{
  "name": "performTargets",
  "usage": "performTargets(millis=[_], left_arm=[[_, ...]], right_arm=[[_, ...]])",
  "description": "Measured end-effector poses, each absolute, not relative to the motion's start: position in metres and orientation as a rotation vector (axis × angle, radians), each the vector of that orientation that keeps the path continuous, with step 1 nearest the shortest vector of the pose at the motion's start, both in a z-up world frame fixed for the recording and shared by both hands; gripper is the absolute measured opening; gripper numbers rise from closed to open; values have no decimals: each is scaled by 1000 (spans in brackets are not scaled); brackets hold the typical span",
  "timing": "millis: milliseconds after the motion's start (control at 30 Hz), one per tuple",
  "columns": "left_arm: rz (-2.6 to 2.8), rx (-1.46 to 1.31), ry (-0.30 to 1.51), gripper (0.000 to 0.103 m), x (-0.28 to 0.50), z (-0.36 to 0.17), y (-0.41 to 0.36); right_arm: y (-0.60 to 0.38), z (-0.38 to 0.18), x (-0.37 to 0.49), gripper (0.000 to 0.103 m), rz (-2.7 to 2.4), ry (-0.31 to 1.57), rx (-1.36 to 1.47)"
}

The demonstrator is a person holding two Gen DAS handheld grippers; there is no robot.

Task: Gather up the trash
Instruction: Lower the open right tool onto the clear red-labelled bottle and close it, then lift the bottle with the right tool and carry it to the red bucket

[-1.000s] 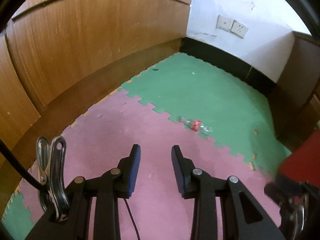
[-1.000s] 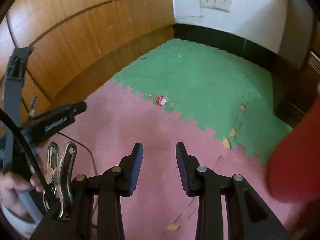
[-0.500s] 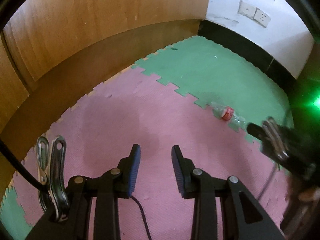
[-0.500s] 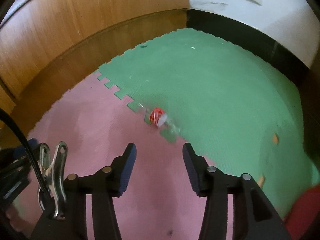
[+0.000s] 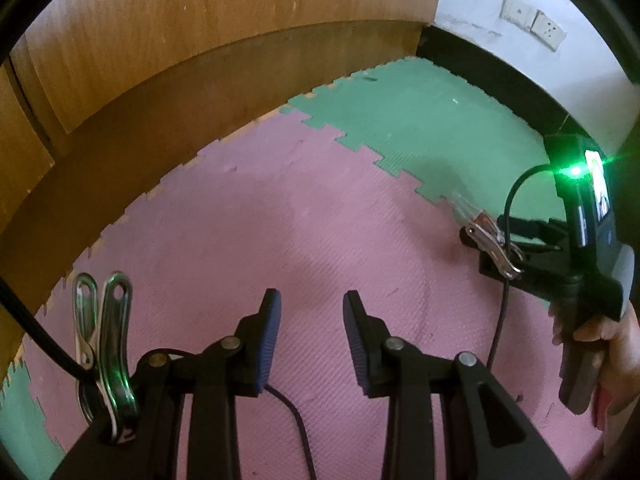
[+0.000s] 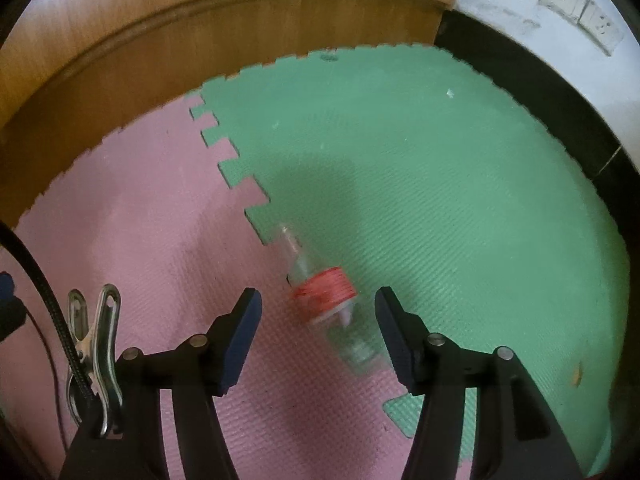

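The right gripper (image 6: 318, 306) hangs over a clear bottle (image 6: 320, 292) with a red label, jaws opening wide to either side of it, pads not touching. The bottle lies on its side across the toothed seam where the pink mat (image 6: 140, 240) meets the green mat (image 6: 440, 180), neck pointing away toward the wooden wall (image 6: 200, 12). The left gripper (image 5: 311, 320), narrow and empty, points at bare pink mat well to the left of the bottle. The step in hand looks like the reach for the pickup; next, the jaws likely need to drop around the label and close. Sockets (image 6: 580, 20) mark the far white wall.
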State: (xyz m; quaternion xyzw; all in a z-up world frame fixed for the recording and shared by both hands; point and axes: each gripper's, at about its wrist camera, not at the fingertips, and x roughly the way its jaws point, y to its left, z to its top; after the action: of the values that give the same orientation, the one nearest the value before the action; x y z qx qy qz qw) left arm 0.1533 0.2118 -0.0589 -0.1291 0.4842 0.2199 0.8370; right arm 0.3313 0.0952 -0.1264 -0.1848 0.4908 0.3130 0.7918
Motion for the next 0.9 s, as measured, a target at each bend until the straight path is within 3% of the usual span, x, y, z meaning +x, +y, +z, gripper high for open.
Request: performTargets(millis=[100, 267, 533, 900], left_arm=[[472, -267, 1013, 33, 152, -56, 212], [473, -253, 1001, 33, 152, -55, 209], [484, -258, 980, 33, 149, -51, 210], [441, -260, 908, 33, 136, -22, 195]], right_arm=[[91, -133, 329, 55, 678, 1075, -362], [84, -133, 320, 32, 648, 1071, -326], [54, -113, 295, 31, 607, 1063, -177], [-15, -31, 216, 31, 596, 984, 0]])
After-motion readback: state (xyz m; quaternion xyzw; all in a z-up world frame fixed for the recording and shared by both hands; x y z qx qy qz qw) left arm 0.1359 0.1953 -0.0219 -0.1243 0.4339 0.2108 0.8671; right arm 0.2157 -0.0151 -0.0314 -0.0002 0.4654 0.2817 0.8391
